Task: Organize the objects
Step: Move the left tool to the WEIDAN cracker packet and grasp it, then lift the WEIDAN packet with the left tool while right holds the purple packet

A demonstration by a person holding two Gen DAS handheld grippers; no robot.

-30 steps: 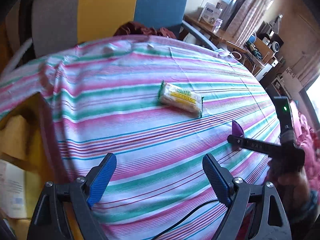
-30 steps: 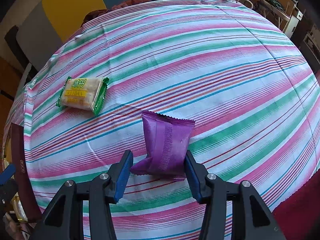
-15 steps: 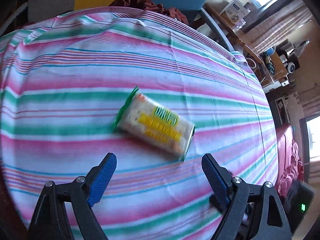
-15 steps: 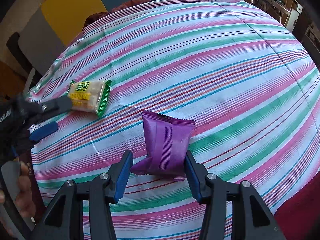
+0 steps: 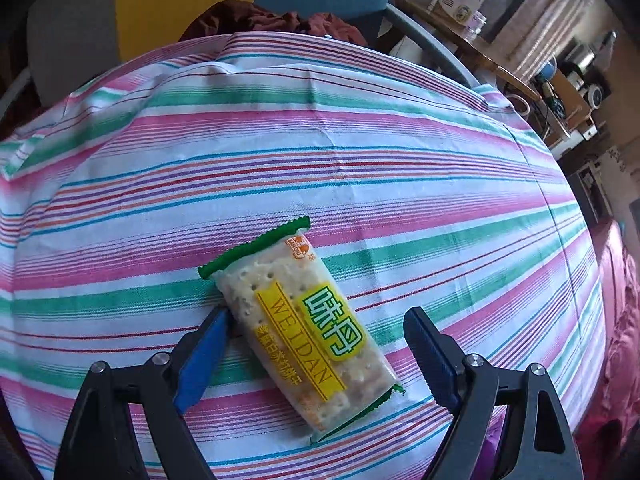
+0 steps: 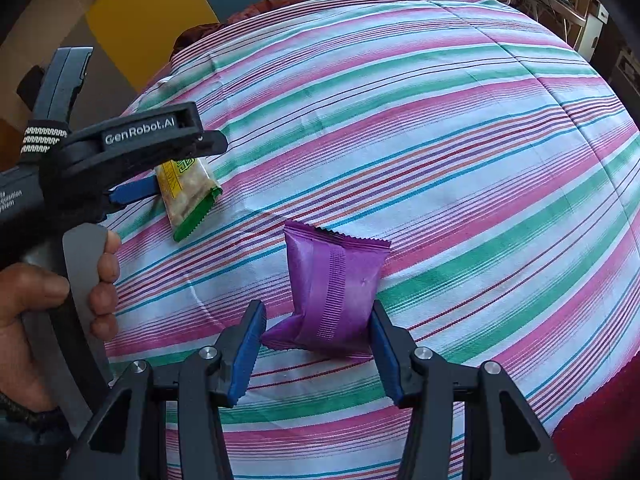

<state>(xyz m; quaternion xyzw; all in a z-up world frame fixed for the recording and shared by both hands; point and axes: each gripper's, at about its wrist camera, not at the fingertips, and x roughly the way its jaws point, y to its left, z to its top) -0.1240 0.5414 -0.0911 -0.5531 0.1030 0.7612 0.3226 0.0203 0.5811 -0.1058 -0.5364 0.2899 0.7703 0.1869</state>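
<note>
Cracker packet [image 5: 308,328] lies between wide-apart left gripper [image 5: 316,344] fingers, unpinched.

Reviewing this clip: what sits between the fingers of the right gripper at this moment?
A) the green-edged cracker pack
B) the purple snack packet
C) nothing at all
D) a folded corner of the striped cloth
B: in the right wrist view the purple snack packet stands between the blue pads of the right gripper, while the cracker pack lies off to the left under the left gripper.
</note>
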